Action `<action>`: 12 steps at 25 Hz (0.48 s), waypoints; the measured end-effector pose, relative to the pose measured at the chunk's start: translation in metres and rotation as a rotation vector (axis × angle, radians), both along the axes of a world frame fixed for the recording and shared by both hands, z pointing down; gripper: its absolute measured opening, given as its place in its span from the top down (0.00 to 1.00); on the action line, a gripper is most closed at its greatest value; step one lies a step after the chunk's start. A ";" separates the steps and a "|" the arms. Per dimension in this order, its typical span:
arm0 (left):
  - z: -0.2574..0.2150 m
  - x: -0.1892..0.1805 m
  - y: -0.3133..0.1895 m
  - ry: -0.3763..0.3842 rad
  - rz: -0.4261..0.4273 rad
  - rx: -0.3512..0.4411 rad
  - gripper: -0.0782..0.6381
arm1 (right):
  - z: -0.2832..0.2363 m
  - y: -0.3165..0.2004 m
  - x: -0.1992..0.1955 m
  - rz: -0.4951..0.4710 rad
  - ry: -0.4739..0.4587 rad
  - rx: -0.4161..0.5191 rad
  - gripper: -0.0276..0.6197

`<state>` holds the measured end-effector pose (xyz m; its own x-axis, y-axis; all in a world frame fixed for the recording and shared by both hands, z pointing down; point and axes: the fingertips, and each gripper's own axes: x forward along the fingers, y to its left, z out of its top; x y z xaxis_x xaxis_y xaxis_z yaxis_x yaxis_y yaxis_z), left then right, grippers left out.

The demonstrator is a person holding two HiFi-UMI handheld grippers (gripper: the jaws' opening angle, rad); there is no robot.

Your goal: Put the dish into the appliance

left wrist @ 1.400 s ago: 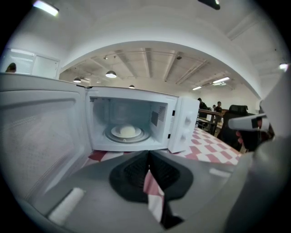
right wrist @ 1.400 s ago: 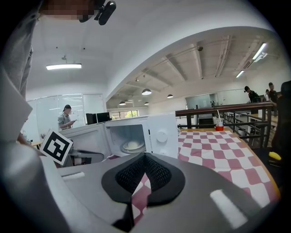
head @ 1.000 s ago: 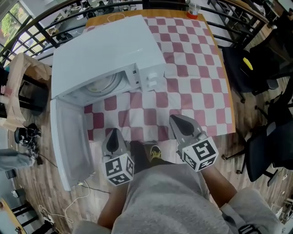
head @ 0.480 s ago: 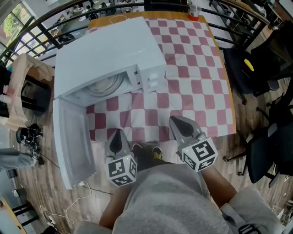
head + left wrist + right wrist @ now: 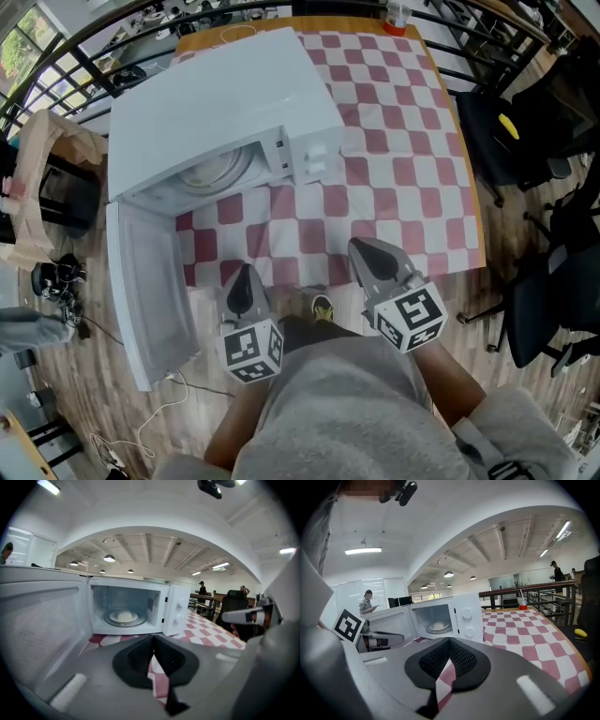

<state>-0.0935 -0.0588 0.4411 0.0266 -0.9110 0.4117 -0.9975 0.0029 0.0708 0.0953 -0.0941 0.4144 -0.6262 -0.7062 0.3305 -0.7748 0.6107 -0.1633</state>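
Note:
The white microwave (image 5: 216, 103) stands on the red-and-white checked table (image 5: 394, 178) with its door (image 5: 145, 281) swung wide open toward me. Inside it, a pale dish (image 5: 217, 172) with a light mound of food rests on the turntable; the dish (image 5: 123, 616) also shows in the left gripper view, and the dish (image 5: 437, 626) in the right gripper view. My left gripper (image 5: 246, 278) is shut and empty at the table's near edge, beside the open door. To its right, my right gripper (image 5: 362, 249) is also shut and empty, pointing at the microwave.
A red cup (image 5: 396, 21) stands at the table's far edge. Black chairs (image 5: 506, 131) sit to the right, and a brown bag (image 5: 47, 178) lies on the floor to the left. Black railings curve behind the table. A shoe (image 5: 320, 309) shows under the near edge.
My left gripper has drifted slightly to the right and toward me. The microwave, dish and right gripper stand as before.

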 end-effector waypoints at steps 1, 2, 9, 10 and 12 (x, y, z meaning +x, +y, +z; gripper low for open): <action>0.000 -0.001 0.001 0.002 0.003 -0.002 0.88 | 0.000 0.001 -0.001 0.003 0.000 -0.001 0.96; 0.000 -0.002 0.003 0.002 0.007 -0.003 0.88 | -0.001 0.003 -0.003 0.006 -0.001 0.000 0.96; -0.002 -0.008 0.019 0.017 0.049 0.002 0.88 | -0.006 0.027 -0.009 0.027 0.022 0.010 0.96; -0.004 -0.009 0.024 0.019 0.057 0.003 0.88 | -0.007 0.032 -0.010 0.035 0.024 0.011 0.96; -0.006 -0.011 0.036 0.023 0.070 0.005 0.88 | -0.011 0.044 -0.013 0.048 0.027 0.013 0.96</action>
